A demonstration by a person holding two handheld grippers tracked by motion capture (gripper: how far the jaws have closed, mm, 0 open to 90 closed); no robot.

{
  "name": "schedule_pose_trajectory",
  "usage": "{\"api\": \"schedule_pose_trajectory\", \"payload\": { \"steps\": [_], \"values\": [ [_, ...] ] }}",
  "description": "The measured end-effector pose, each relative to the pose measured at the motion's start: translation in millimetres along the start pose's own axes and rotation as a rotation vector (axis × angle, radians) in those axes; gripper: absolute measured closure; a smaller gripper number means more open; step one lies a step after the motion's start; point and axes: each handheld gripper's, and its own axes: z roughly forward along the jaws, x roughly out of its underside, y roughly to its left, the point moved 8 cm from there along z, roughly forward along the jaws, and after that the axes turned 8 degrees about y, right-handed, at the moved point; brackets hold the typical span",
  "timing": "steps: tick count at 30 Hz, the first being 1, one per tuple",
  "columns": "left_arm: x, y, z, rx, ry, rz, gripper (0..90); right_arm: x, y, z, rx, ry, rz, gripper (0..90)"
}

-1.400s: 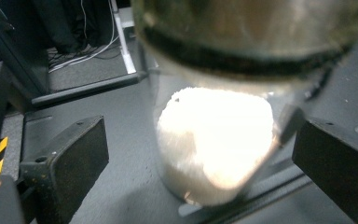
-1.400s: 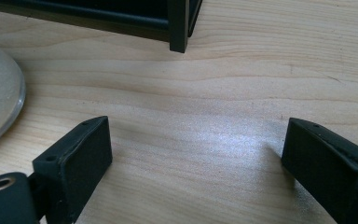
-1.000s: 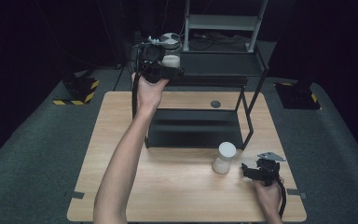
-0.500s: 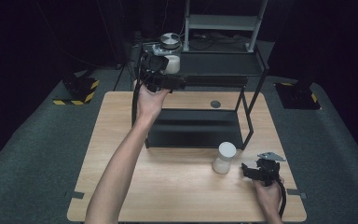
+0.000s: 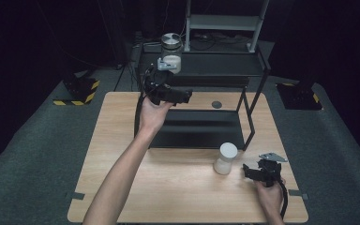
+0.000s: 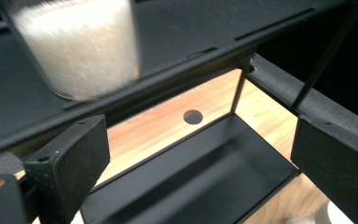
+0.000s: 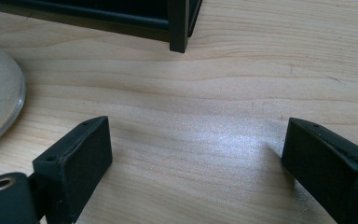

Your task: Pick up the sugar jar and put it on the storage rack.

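One jar shelved, one jar left on the table

A wooden table (image 5: 122,154) carries a black two-tier rack (image 5: 201,89); on the rack's top shelf a white-filled jar (image 5: 169,63) is seen standing free beside a metal-lidded jar (image 5: 171,43), so its placing is judged done. The second white jar (image 5: 226,158) is not yet taken up and stands on the table before the rack, just beside the right gripper (image 5: 249,171), whose jaws are held wide apart with nothing between them over bare wood. The left gripper (image 5: 186,95) is likewise held wide open and empty, drawn off the shelved jar. Against the earlier frames, the left gripper is found lower and nearer the person, clear of the jar it stood at; the right gripper and the table jar are unchanged.
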Motion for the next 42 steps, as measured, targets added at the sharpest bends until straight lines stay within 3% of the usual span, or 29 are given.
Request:
{"api": "schedule_pose_trajectory", "payload": {
  "steps": [5, 19, 42],
  "values": [
    [12.5, -5.0, 6.3, 0.007, 0.015, 0.027, 4.8, 0.0, -0.1, 0.0, 0.000, 0.000, -0.001, 7.7],
    [41.1, -6.6, 20.0, 0.030, 0.037, 0.024, 5.2, 0.0, -0.2, 0.0, 0.000, 0.001, -0.002, 7.7],
    [66.6, -12.3, 33.8, 0.039, 0.060, 0.039, 5.5, 0.0, -0.2, 0.0, 0.000, 0.001, -0.002, 7.7]
  ]
}}
